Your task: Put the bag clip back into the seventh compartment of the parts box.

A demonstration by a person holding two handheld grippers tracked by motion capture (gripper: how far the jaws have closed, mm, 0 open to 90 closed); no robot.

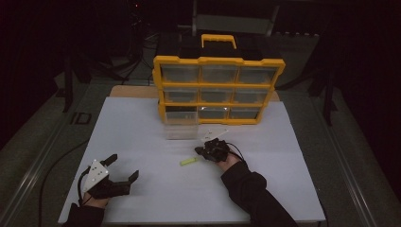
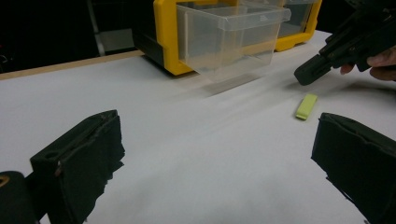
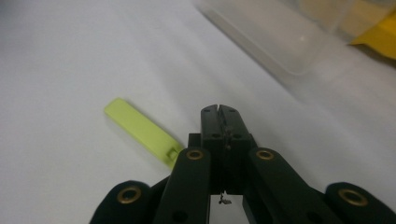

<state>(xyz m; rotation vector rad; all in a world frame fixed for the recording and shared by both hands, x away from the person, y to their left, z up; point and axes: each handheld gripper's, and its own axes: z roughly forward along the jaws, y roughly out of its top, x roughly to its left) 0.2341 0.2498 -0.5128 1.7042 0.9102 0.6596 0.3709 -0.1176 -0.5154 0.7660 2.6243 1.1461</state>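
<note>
My left gripper [image 1: 124,169] rests wide open and empty at the near left of the table [image 1: 142,118], well apart from the work. The green strip [image 1: 187,161] lies flat in the middle, its long axis running left-right with a slight tilt, in front of the clear drawer [image 1: 180,131]. My right gripper [image 1: 200,151] is far nearer: its jaws are shut on nothing, tips just beside the strip's right end, so the strip lies to its left.

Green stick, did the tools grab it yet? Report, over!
Right tool shut, empty, beside green stick. Left tool open, idle. Stick flat on table. Nothing blocking.
</note>
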